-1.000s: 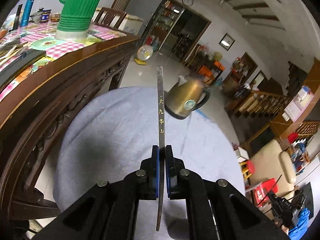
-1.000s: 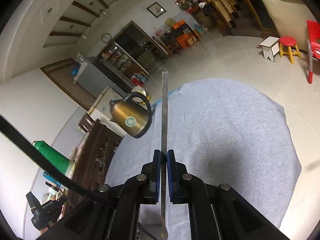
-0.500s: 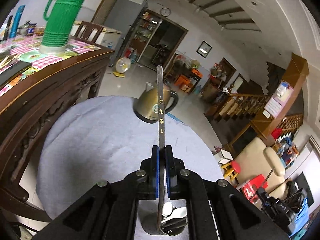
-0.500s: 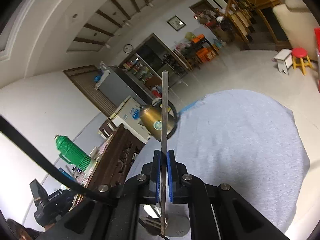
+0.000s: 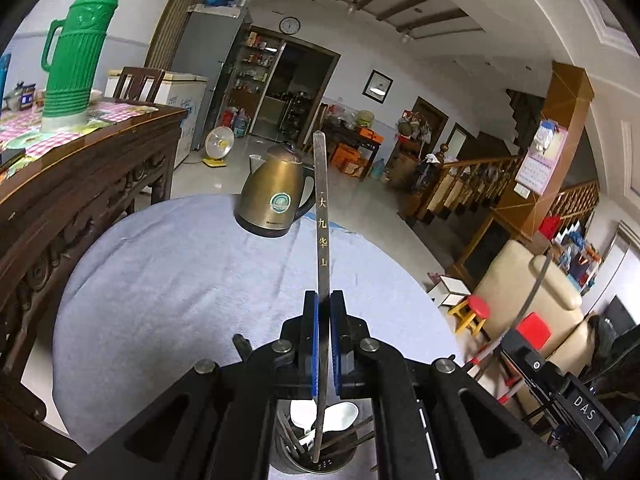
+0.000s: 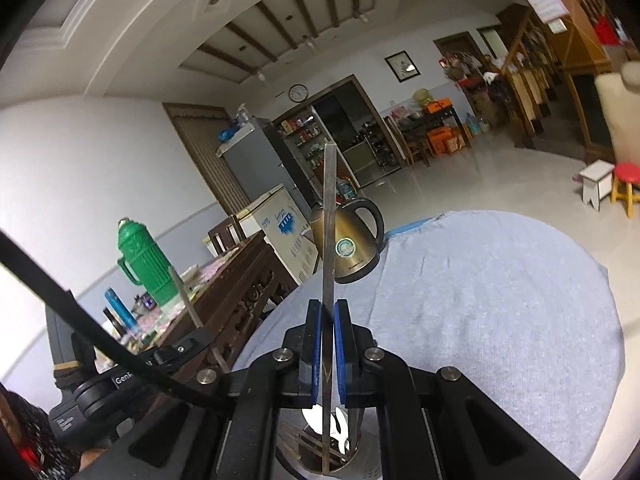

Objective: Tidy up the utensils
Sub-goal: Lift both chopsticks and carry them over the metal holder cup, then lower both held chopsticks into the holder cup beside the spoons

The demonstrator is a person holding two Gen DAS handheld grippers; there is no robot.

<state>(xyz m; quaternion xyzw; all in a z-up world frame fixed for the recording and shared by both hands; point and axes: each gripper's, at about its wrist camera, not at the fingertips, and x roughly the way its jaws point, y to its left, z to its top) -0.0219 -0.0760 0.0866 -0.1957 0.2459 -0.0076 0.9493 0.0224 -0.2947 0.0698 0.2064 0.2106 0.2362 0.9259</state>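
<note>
My left gripper [image 5: 324, 294] is shut on a metal chopstick [image 5: 321, 216] marked with gold characters. The stick stands upright between the blue pads, and its lower end reaches into a metal utensil holder [image 5: 320, 466] directly below. White spoons [image 5: 340, 414] and several dark sticks stand in that holder. My right gripper [image 6: 328, 302] is shut on a second metal chopstick [image 6: 329, 216], whose lower end hangs over the same holder [image 6: 340, 460]. In the right wrist view, the left gripper's chopstick [image 6: 192, 308] shows at the lower left.
A brass electric kettle [image 5: 276, 196] [image 6: 352, 244] stands at the far side of the round table under a grey cloth [image 5: 180, 272]. A carved wooden table [image 5: 80, 176] with a green thermos [image 5: 74, 52] lies to the left. Stools and a sofa stand beyond the right edge.
Both views have swung and levelled out. The utensil holder has come into sight beneath both grippers. The kettle has slid from right to left of my left chopstick, and behind the right one.
</note>
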